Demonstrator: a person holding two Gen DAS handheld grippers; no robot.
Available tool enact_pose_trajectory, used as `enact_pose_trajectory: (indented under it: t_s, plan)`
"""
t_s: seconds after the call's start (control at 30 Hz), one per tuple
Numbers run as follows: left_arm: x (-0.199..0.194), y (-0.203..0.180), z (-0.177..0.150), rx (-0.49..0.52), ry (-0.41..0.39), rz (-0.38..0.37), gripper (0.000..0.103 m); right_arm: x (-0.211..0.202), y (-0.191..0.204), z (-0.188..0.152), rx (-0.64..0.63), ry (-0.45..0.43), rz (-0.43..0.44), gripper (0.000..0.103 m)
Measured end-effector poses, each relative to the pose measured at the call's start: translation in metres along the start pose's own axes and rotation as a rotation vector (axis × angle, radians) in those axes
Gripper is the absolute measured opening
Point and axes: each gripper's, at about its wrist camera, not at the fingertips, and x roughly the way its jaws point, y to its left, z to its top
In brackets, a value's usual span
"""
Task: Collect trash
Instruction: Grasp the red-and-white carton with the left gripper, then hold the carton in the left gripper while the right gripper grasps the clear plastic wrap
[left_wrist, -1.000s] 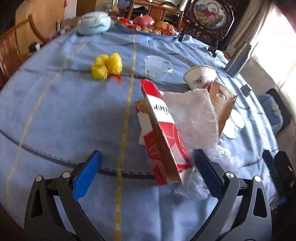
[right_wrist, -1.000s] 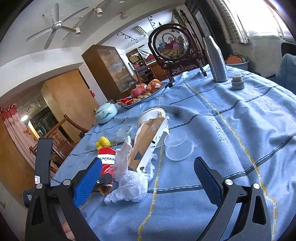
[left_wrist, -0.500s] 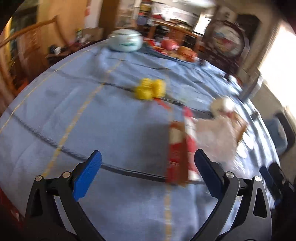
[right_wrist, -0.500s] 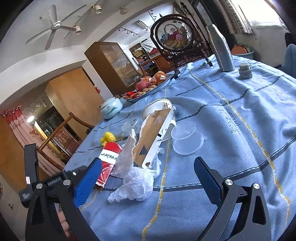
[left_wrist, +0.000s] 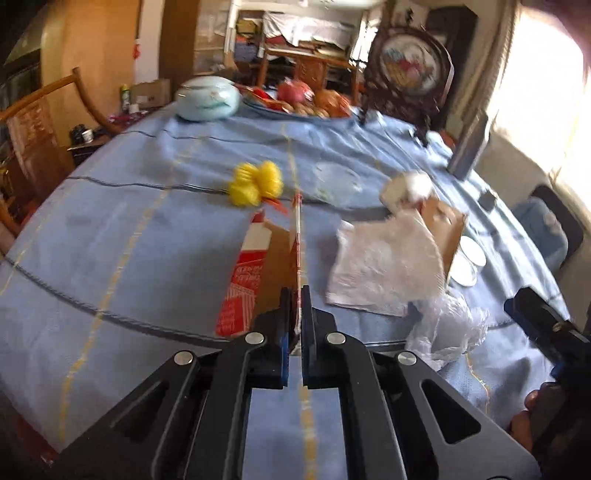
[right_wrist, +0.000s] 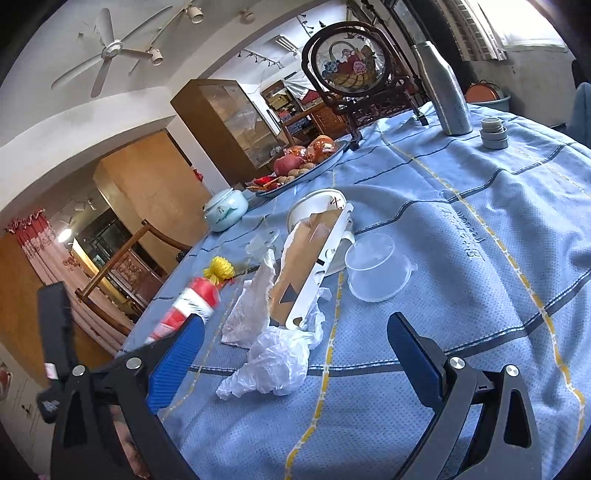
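Your left gripper (left_wrist: 294, 325) is clamped on the red carton's (left_wrist: 258, 273) flap, your right gripper (right_wrist: 295, 354) gapes empty, and the crumpled plastic (right_wrist: 275, 363), paper, cups remain uncollected on the tabletop (right_wrist: 480, 295).

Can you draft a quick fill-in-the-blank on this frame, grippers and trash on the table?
1. The left gripper is shut on the edge of the ____ and white carton.
2. The right gripper stands ____, nothing between its fingers.
3. The crumpled plastic bag lies on the ____ tablecloth.
4. The bundle beyond the carton is ____.

Missing words: red; open; blue; yellow
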Motion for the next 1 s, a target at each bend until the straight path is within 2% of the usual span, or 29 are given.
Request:
enact_pose_trajectory:
  t_s: [0.2, 0.37, 0.43, 0.47, 0.5, 0.53, 0.6, 0.67, 0.8, 1.0]
  plan:
    - [-0.008, 0.026, -0.006, -0.065, -0.008, 0.023, 0.006, 0.010, 0.024, -0.012, -0.101, 0.068, -0.031, 0.091]
    - [0.007, 0.034, -0.016, -0.096, 0.049, 0.008, 0.012, 0.019, 0.042, -0.020, -0.192, 0.100, -0.101, 0.083]
    - [0.010, 0.035, -0.019, -0.102, 0.048, 0.007, 0.013, 0.023, 0.045, -0.022, -0.219, 0.117, -0.129, 0.062]
    - [0.009, 0.035, -0.020, -0.103, 0.044, 0.004, 0.013, 0.028, 0.044, -0.023, -0.228, 0.134, -0.139, 0.029]
    - [0.009, 0.036, -0.020, -0.105, 0.045, -0.001, 0.015, 0.033, 0.043, -0.024, -0.226, 0.155, -0.138, 0.013]
    - [0.009, 0.037, -0.019, -0.114, 0.044, -0.007, 0.015, 0.032, 0.041, -0.024, -0.207, 0.157, -0.102, 0.013]
    - [0.007, 0.040, -0.019, -0.125, 0.032, -0.002, 0.013, 0.030, 0.040, -0.024, -0.200, 0.138, -0.096, 0.012]
    - [0.005, 0.042, -0.019, -0.124, 0.025, -0.015, 0.005, 0.027, 0.039, -0.024, -0.196, 0.124, -0.081, 0.012]
    - [-0.017, 0.043, -0.015, -0.119, -0.040, -0.019, 0.004, 0.019, 0.036, -0.018, -0.162, 0.111, -0.019, 0.013]
    - [-0.052, 0.048, -0.012, -0.123, -0.111, 0.008, 0.004, 0.004, 0.049, -0.013, -0.192, 0.063, 0.005, 0.013]
